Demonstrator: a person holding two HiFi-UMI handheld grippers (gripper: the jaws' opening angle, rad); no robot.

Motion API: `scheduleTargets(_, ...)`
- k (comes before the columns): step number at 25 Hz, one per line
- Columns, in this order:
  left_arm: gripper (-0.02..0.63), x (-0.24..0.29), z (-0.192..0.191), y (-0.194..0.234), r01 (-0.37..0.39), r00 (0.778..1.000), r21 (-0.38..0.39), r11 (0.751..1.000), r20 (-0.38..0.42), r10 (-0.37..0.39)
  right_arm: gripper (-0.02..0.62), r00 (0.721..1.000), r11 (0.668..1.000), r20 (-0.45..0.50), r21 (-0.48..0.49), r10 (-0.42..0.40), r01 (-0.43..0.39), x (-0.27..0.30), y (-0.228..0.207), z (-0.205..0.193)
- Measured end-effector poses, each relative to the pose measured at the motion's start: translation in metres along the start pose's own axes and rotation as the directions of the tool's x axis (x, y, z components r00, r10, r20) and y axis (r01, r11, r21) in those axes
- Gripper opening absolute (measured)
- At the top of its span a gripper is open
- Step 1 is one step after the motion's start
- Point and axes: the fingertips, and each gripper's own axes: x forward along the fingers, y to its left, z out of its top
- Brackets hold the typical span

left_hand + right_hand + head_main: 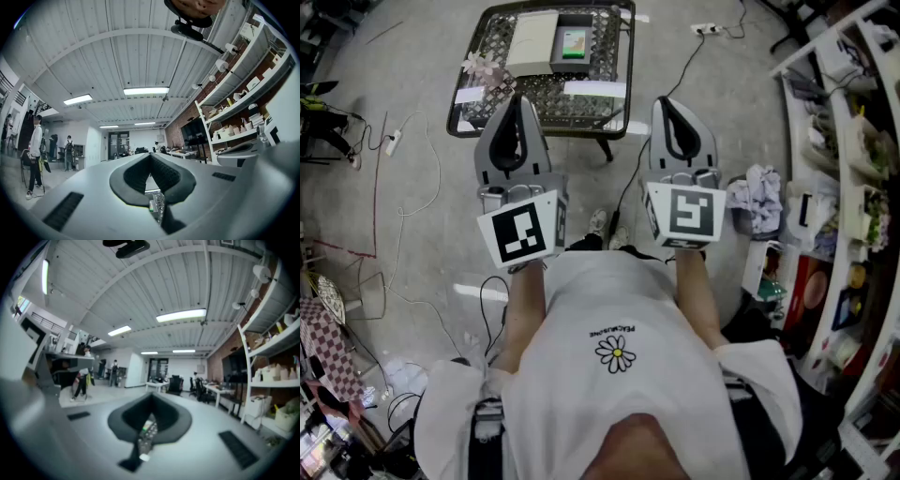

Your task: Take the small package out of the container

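A low black mesh table (546, 97) stands on the floor ahead of me. On it lies a flat white box (532, 39), and beside that a grey open container (556, 45) with a small green package (574, 44) inside. My left gripper (517, 99) and right gripper (667, 101) are held side by side, short of the table's near edge, both pointing roughly level. Each has its jaws closed together with nothing between them. Through the gaps under the jaws, the left gripper view (150, 155) and right gripper view (151, 397) show a sliver of the mesh table (146, 434) and a green speck.
Cables and a power strip (392, 142) trail over the floor at left. Shelving with goods (853, 141) lines the right side, with a crumpled cloth (757, 199) at its foot. White paper strips lie on the table's near edge. People stand far off (35, 154).
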Motion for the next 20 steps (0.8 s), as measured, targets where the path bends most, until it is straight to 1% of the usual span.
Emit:
scheduleTargets(3,0.023,-0.003,-0.003,-0.006,-0.02,1.0,-0.004,1.0,-0.023,0.02,0.031,1.0,1.0,-0.008,0.009,0.008,-0.008,-0.005,-0.005,-0.007)
scheduleTargets(8,0.023,-0.007,-0.002,-0.014,-0.011,1.0,0.004,1.0,-0.012,0.011,0.031,0.999,0.999,-0.018,0.027,0.027,-0.027,-0.008,-0.008,-0.014)
scheduleTargets(12,0.023,-0.011,-0.004,-0.014,-0.038,0.999,0.002,0.999,-0.027,0.038,0.029,0.999,0.998,-0.007,0.032,0.045,-0.045,-0.011,-0.007,-0.015)
scheduleTargets(17,0.023,-0.018,-0.001,-0.027,-0.027,0.999,0.004,1.0,-0.023,0.027,0.031,0.998,0.989,-0.004,0.136,0.063,-0.062,-0.027,-0.018,-0.028)
scheduleTargets(20,0.023,-0.022,0.0,-0.029,-0.04,0.999,0.012,0.999,-0.023,0.041,0.031,0.998,0.986,-0.002,0.154,0.061,-0.06,-0.034,-0.025,-0.031)
